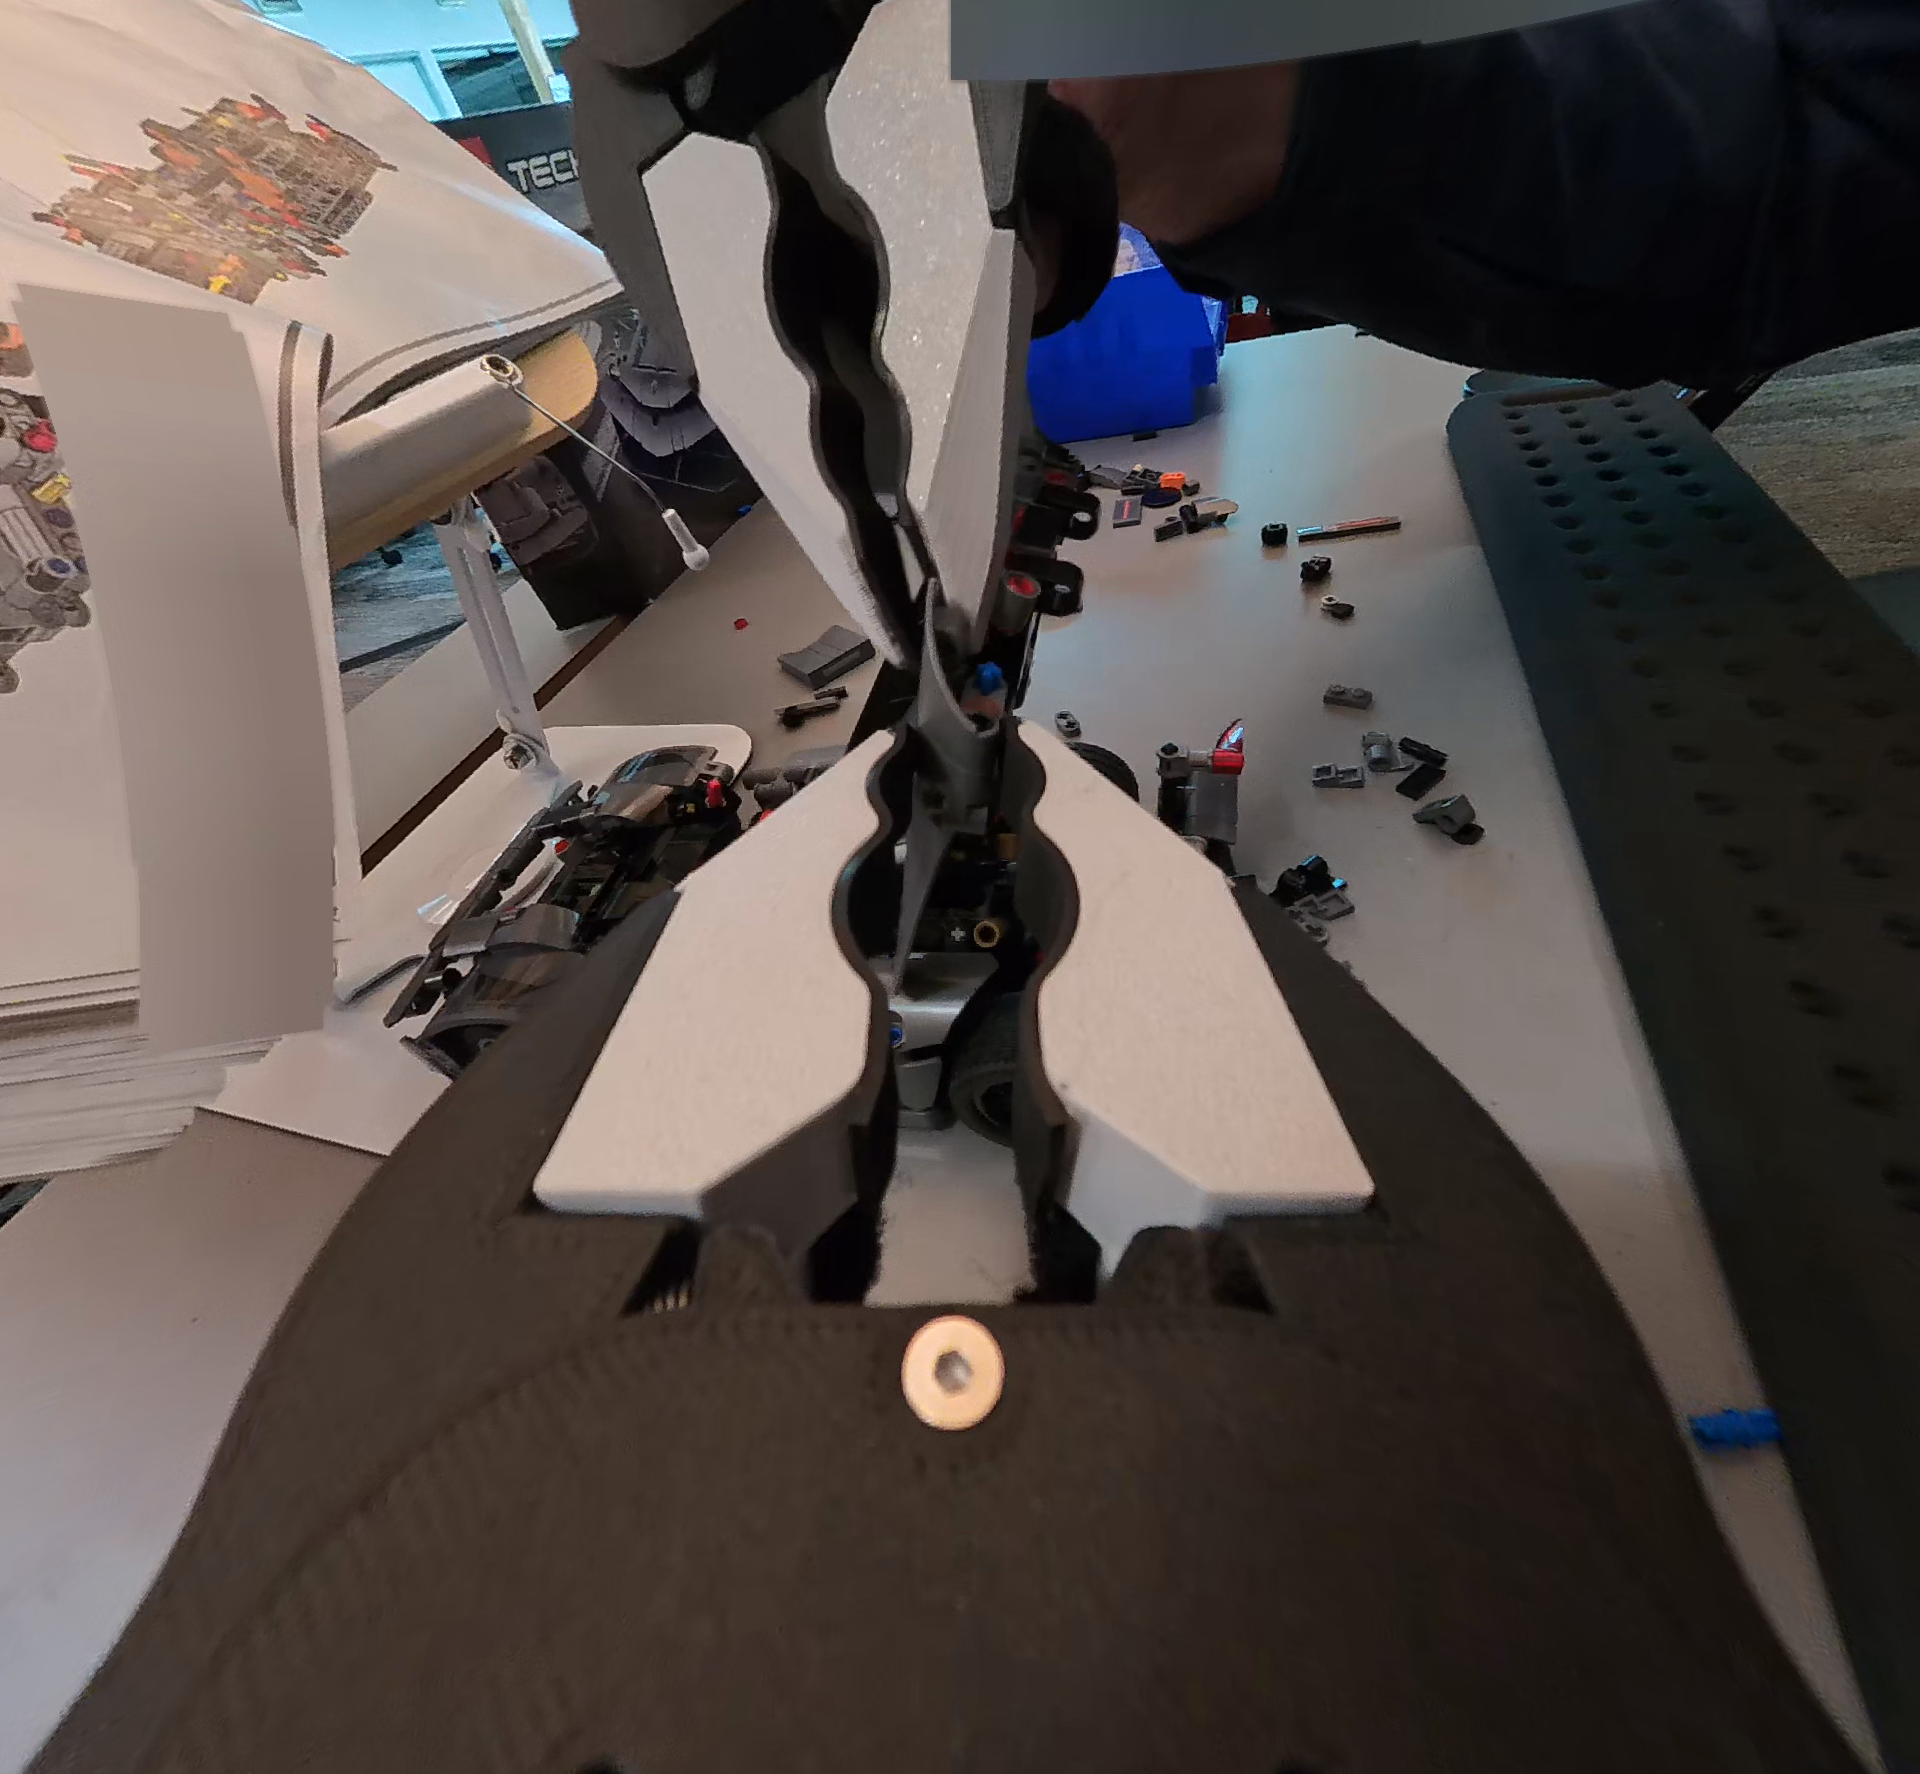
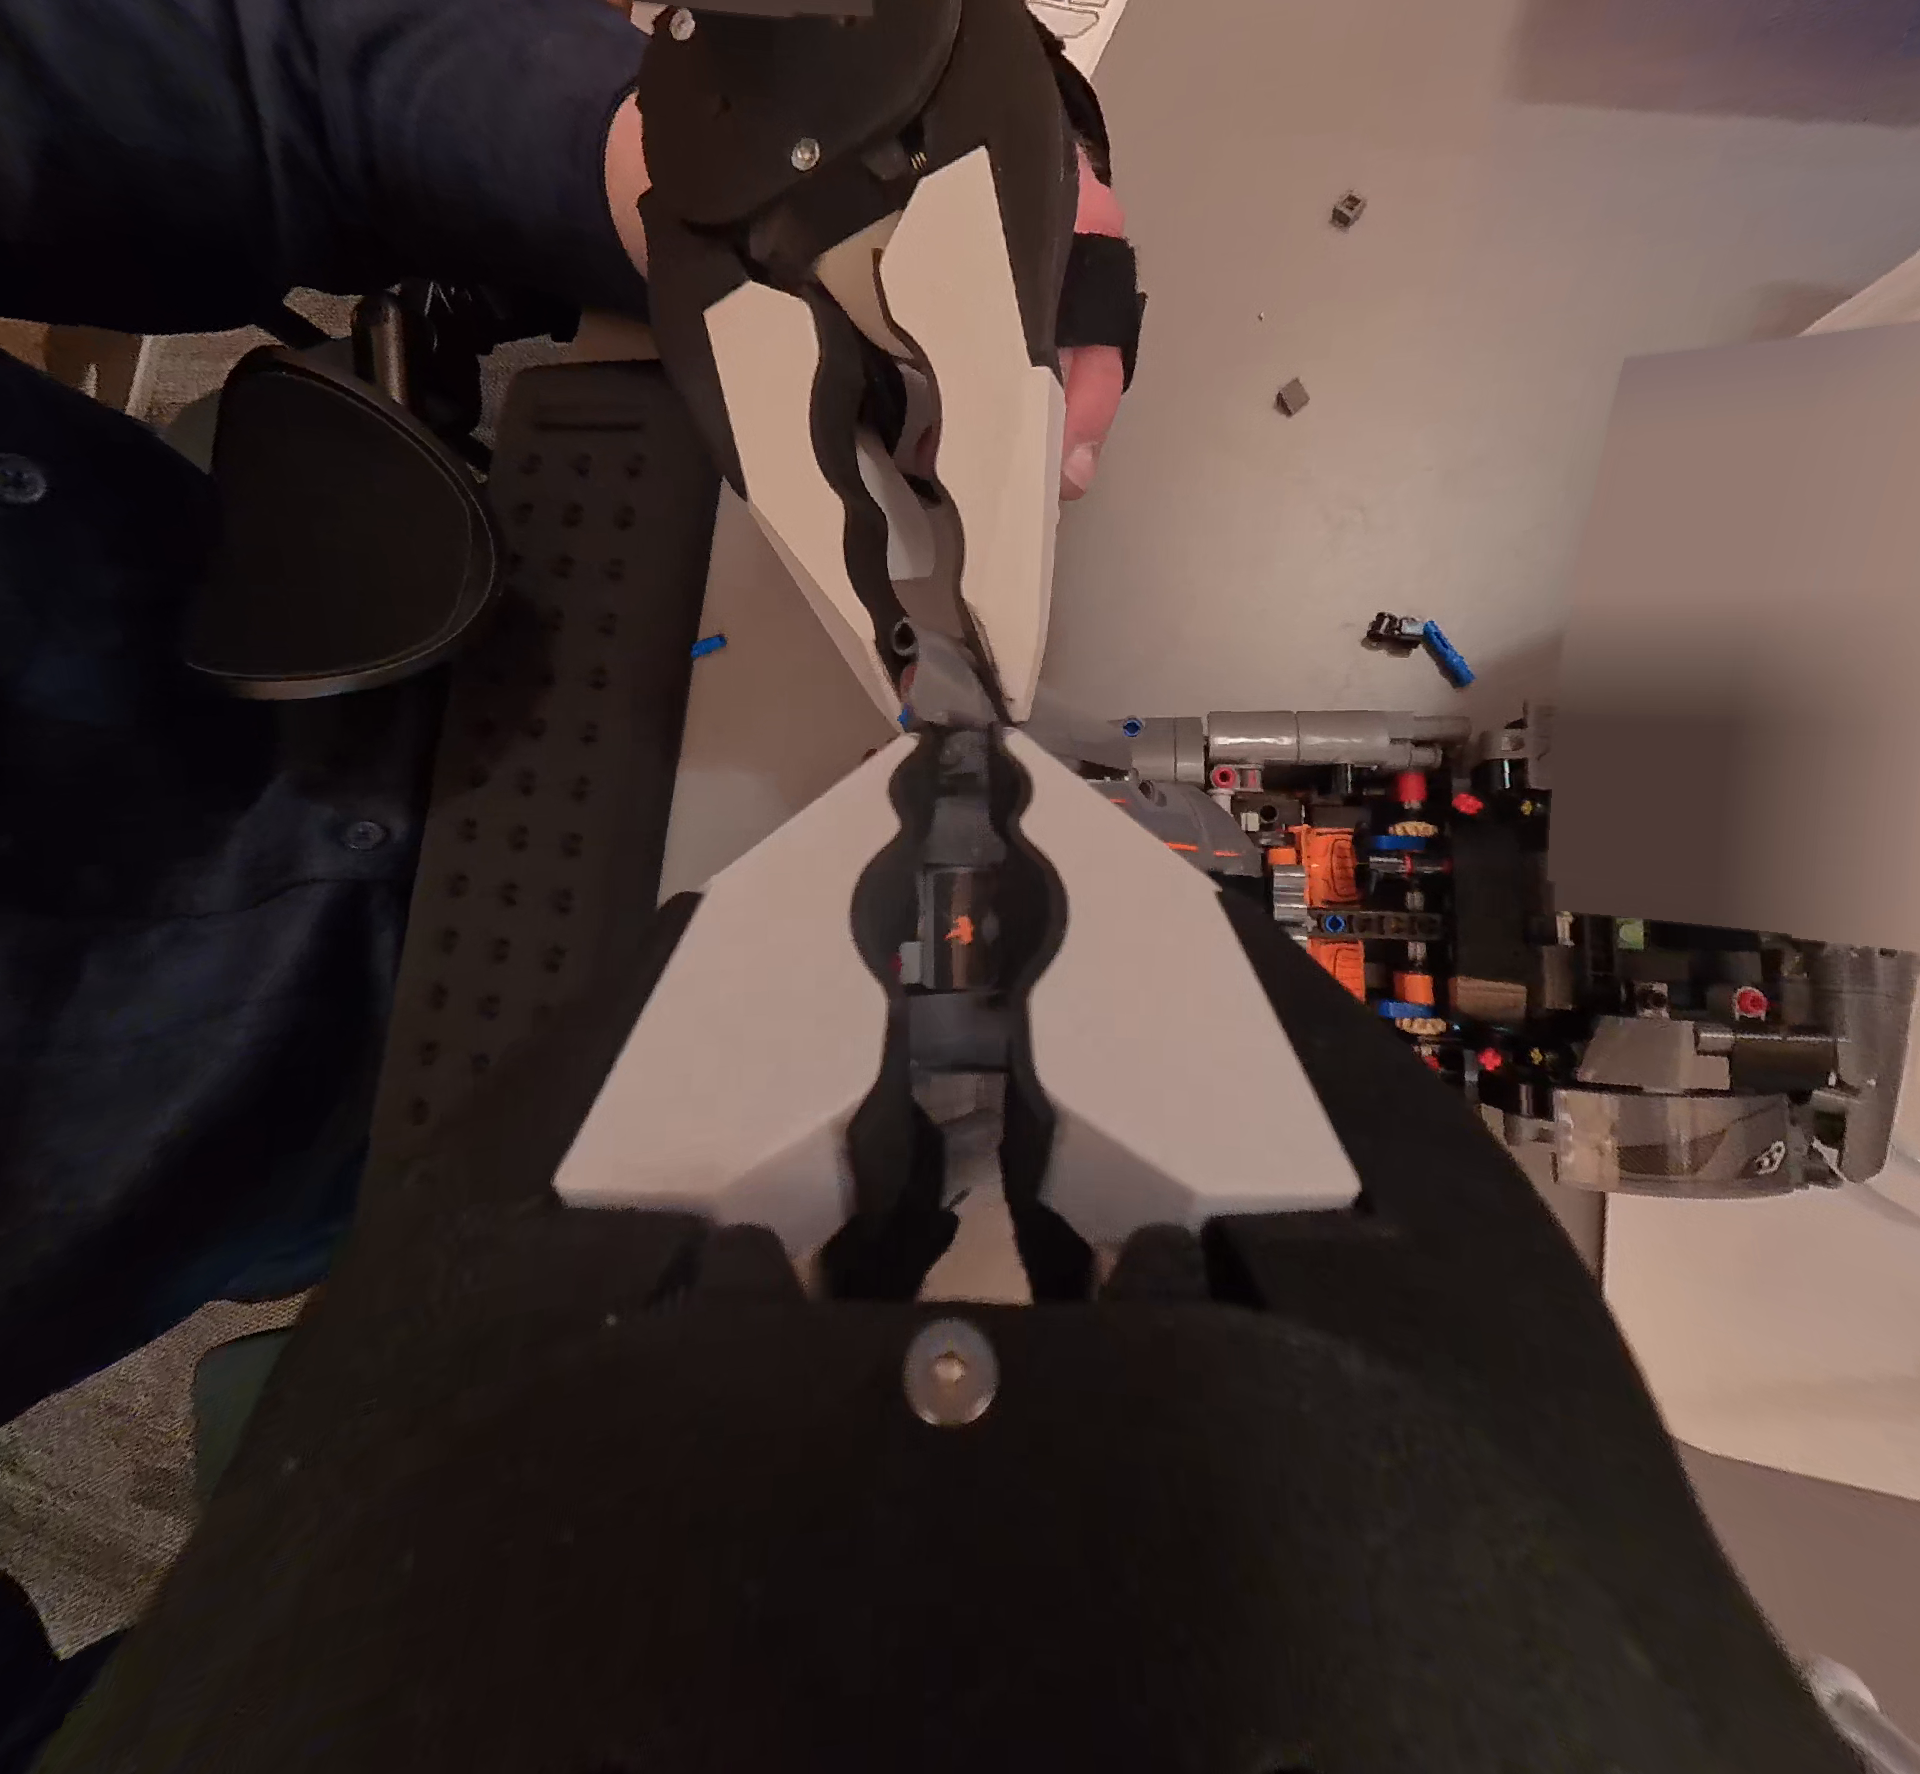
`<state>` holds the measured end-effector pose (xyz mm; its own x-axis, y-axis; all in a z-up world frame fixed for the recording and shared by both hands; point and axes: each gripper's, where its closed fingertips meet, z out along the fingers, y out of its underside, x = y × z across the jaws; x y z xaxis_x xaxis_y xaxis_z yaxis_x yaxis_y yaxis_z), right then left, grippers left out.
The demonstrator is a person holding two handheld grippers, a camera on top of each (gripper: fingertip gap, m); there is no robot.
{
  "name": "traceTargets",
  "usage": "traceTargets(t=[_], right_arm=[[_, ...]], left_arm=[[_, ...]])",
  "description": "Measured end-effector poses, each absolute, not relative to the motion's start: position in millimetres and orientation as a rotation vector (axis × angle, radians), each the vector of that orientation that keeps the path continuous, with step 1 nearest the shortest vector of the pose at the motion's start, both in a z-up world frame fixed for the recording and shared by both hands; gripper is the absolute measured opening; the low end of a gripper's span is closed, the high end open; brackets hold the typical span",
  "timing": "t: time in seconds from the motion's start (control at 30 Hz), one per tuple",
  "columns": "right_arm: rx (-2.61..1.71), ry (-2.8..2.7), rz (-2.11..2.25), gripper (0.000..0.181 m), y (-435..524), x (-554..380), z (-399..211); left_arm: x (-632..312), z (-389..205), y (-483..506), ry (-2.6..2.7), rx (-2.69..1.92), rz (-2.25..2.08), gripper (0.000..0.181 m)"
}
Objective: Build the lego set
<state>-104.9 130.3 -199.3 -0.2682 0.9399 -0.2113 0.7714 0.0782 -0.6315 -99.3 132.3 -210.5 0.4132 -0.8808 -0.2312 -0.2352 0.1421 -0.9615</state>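
The model (image 2: 1455,893), a grey and black car with orange and blue parts showing inside, lies on the table (image 2: 1299,477) and looks far along, its body panels largely on. Both tools meet tip to tip over its end: the left tool (image 1: 951,748) is clamped on a curved grey panel (image 1: 940,716), and the right tool (image 2: 956,737) is closed too, seemingly on the same piece or one beside it (the contact is hidden). Probably this panel is being fitted. Loose parts (image 1: 1382,768) lie scattered toward the table's far edge, near a blue bin (image 1: 1122,363), so several steps are left. An open booklet (image 1: 208,166) stands at the left edge.
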Motion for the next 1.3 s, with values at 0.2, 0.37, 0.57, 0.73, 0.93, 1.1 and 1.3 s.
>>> traceTargets(t=[0.2,0.37,0.57,0.73,0.93,1.1,1.3], right_arm=[[-1.73,-2.018,0.951,0.021,146,-97,-187],[-1.7,-1.98,0.984,0.022,146,-76,-175],[-1.644,-2.006,0.931,0.027,134,-66,-188],[-1.621,-1.959,0.909,0.027,132,-57,-189],[-1.576,-1.941,0.823,0.032,134,-33,-198],[-1.448,-1.937,0.594,0.03,135,-30,-214],[-1.34,-1.91,0.386,0.015,144,-36,-228]], left_arm=[[-99,-211,131,1.107,-1.382,-0.626,0.013],[-97,-213,131,1.117,-1.382,-0.618,0.017],[-95,-224,134,1.14,-1.411,-0.6,0.023],[-89,-228,135,1.157,-1.391,-0.538,0.019],[-86,-225,131,1.199,-1.355,-0.464,0.017],[-85,-226,129,1.217,-1.341,-0.43,0.015],[-85,-226,130,1.217,-1.339,-0.413,0.015]])
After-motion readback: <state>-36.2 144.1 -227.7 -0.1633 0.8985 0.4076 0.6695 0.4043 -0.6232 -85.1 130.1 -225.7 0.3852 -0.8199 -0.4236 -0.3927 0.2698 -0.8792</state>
